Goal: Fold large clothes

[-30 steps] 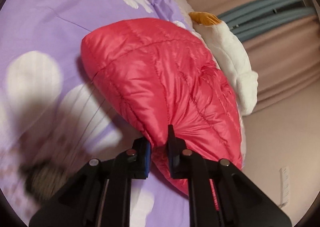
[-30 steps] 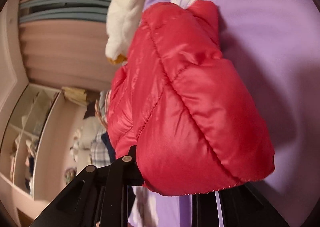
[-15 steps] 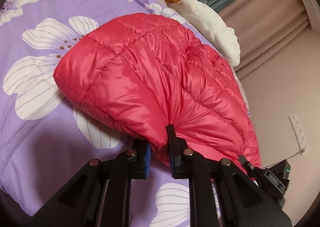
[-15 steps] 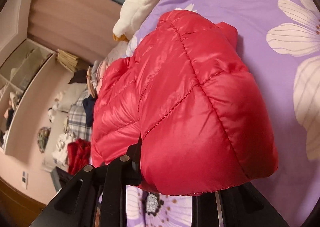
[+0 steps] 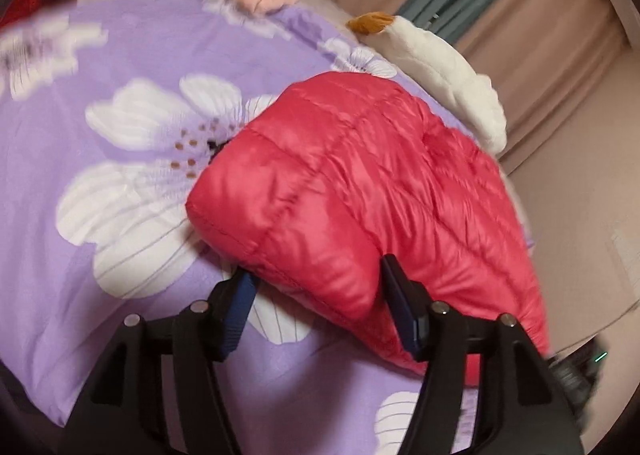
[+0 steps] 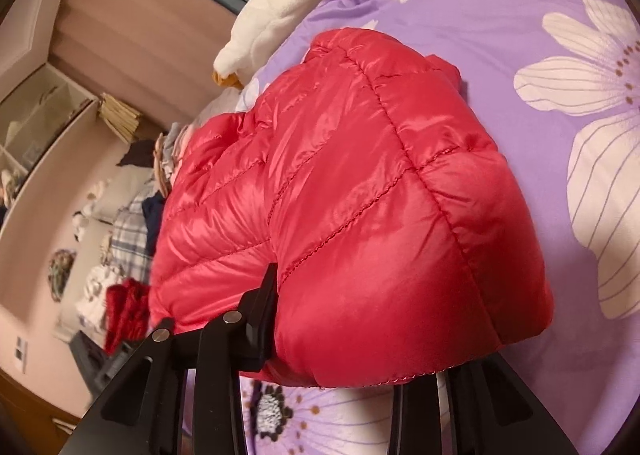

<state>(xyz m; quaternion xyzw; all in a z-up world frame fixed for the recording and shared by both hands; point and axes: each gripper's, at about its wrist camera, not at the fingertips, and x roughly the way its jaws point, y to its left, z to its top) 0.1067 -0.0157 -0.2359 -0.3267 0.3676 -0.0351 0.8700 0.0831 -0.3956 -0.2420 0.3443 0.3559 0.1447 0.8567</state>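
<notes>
Jacket on bedspread, plush toy just behind it

The left gripper points downward, and its jaws have just been opening; they now stand wide apart, the jacket bulging between them with its pads off it. The right gripper also tilts down, jaws just opening too, jacket between; its far finger is hidden.
</notes>
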